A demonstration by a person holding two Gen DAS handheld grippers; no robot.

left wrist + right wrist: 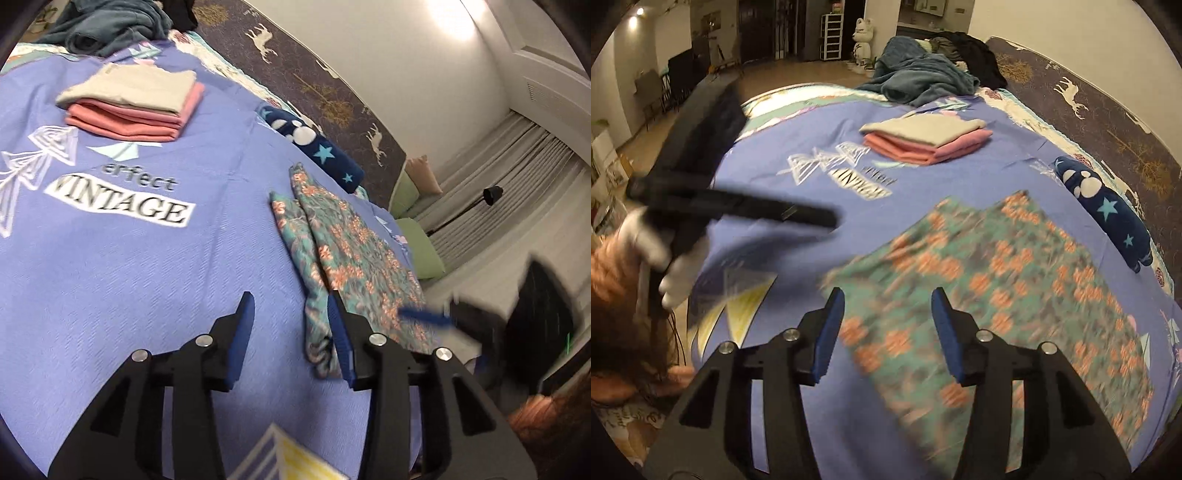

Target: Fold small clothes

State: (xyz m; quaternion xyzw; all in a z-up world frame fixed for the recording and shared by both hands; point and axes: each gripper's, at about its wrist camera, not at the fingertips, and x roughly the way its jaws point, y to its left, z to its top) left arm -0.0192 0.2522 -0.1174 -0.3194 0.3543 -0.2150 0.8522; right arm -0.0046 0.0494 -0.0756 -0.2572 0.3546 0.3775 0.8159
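Note:
A teal garment with orange flowers (351,240) lies partly folded on the purple bed cover (147,277). My left gripper (290,317) hovers open at the garment's near left edge. Its right finger (338,328) is over the fabric's hem, and only bare cover shows between the jaws. In the right wrist view the floral garment (997,277) is blurred. My right gripper (886,314) is open just above its near left part, gripping nothing. A stack of folded clothes (136,103), grey on pink, sits further back; the same stack (927,140) shows in the right wrist view.
A navy star-patterned roll (317,147) lies beyond the garment near the bed's far edge. A rumpled teal blanket (923,81) and dark clothes are piled at the head. A white-gloved hand (676,266) shows at the left. Past the bed's right edge are green cushions (421,251).

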